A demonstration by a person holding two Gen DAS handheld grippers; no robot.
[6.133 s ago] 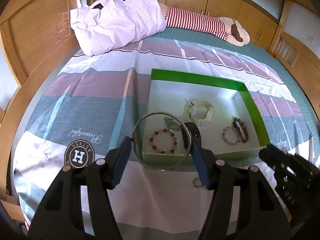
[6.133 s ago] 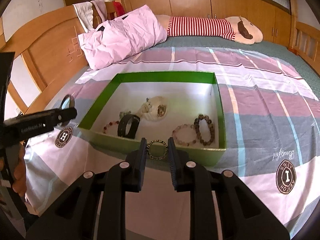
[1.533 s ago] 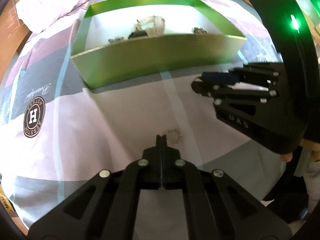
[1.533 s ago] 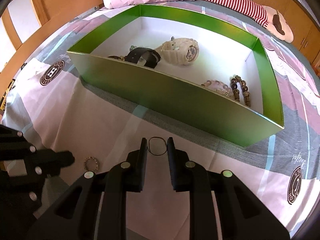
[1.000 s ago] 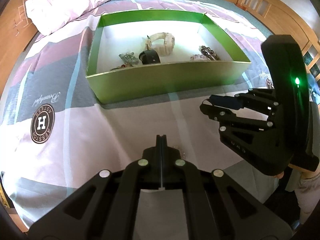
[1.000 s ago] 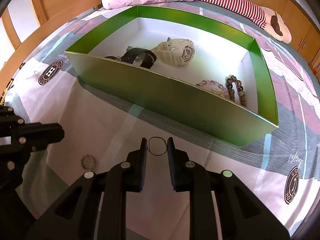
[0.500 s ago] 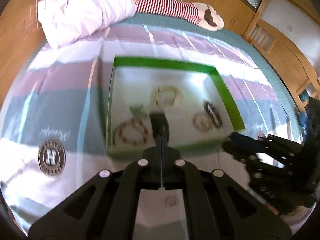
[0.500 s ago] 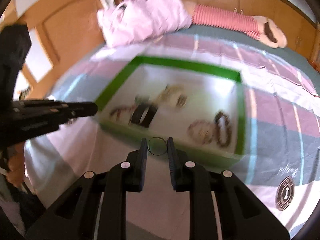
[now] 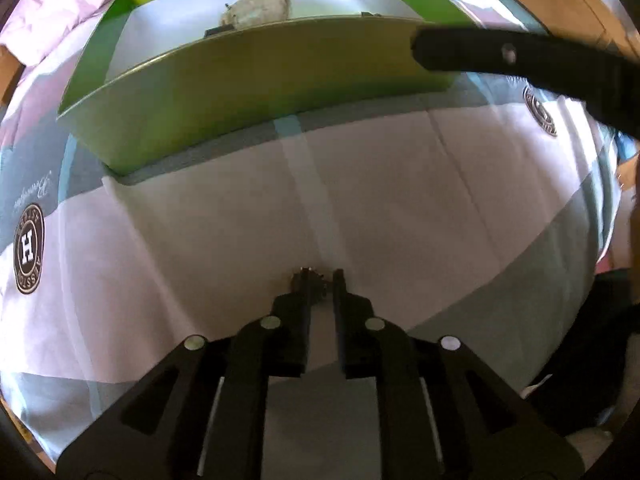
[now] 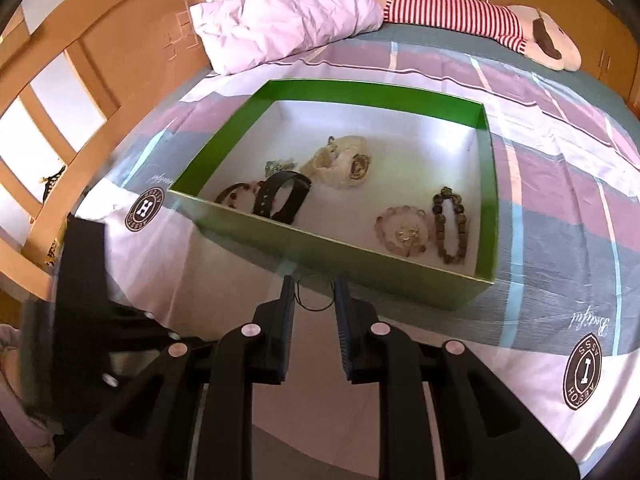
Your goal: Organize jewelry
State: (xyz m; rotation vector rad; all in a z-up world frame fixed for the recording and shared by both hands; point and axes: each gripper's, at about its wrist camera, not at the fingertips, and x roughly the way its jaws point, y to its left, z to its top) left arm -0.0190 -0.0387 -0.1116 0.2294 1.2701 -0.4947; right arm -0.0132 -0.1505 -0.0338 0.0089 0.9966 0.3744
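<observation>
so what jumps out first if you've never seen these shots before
The bright green box in the middle of the striped bedsheet, holding a cream watch, a black band and beaded bracelets. Close in front of it, the right gripper holds a thin black ring between its fingers. In the left wrist view, the left gripper is down at the sheet over a small spiky ring, jaws just opening.

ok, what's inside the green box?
Green box holds a cream watch, black band, two bead bracelets, and a small charm. Its near wall partly hides another bracelet at left.
</observation>
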